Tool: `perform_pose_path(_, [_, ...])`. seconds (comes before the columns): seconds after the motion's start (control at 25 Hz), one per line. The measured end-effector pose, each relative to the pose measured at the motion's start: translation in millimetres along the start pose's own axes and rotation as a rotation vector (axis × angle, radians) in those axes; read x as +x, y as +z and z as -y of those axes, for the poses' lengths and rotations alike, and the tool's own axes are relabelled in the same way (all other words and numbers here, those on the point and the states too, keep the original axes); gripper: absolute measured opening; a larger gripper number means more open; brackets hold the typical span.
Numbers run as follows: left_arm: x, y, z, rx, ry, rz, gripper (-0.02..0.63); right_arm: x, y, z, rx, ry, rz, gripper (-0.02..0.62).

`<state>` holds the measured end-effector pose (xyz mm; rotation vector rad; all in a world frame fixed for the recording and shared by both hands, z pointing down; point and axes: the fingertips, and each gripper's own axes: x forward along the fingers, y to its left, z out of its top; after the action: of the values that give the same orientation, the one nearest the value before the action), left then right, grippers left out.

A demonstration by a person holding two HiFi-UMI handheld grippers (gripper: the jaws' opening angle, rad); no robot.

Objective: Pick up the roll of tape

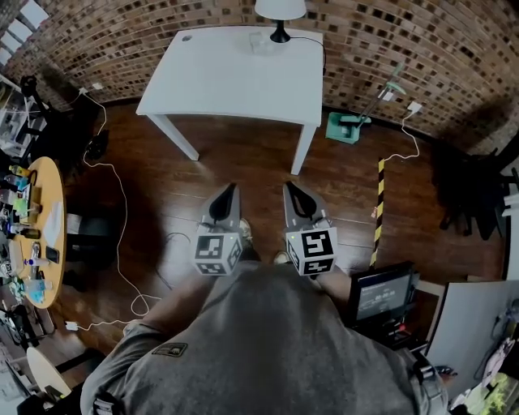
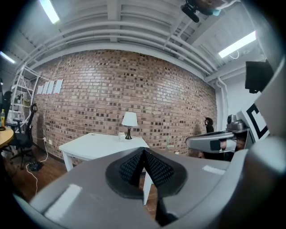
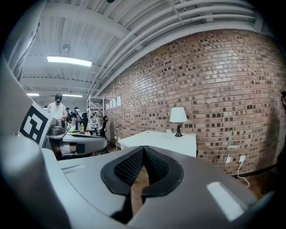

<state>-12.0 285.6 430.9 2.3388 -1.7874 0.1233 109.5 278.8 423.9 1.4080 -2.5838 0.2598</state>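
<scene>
A white table [image 1: 235, 77] stands ahead against the brick wall, with a lamp [image 1: 280, 16] at its far edge. Beside the lamp's foot sits a small pale object [image 1: 260, 42], also in the left gripper view [image 2: 121, 134]; it is too small to tell whether it is the roll of tape. My left gripper [image 1: 229, 188] and right gripper [image 1: 290, 188] hang side by side over the wooden floor, well short of the table. Both are shut with nothing between the pads [image 2: 154, 167] [image 3: 156, 165]. They point almost level at the table [image 2: 103, 145] [image 3: 161, 141].
A round wooden table [image 1: 50, 203] with bottles and clutter stands at the left. White cables [image 1: 122, 211] trail over the floor. A yellow-black strip [image 1: 378, 207] and a green device [image 1: 347, 126] lie to the right, a monitor [image 1: 381, 293] nearer. A person [image 3: 56, 107] stands far off.
</scene>
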Motion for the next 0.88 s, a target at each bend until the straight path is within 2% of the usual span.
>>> perform_pose_path(0.36, [63.0, 14.7, -41.1, -0.008, -0.055, 0.005, 0.002, 63.7, 20.3, 13.2, -0.014, -0.045, -0.009, 0.015])
perform_pose_path(0.6, [96.9, 35.8, -85.7, -0.010, -0.098, 0.013, 0.002, 114.8, 37.5, 5.1, -0.015, -0.082, -0.008, 0.015])
perform_pose_path(0.88, [127.4, 40.8, -125.7, -0.002, -0.155, 0.005, 0.002, 156.7, 45.2, 0.4, -0.001, -0.150, -0.005, 0.014])
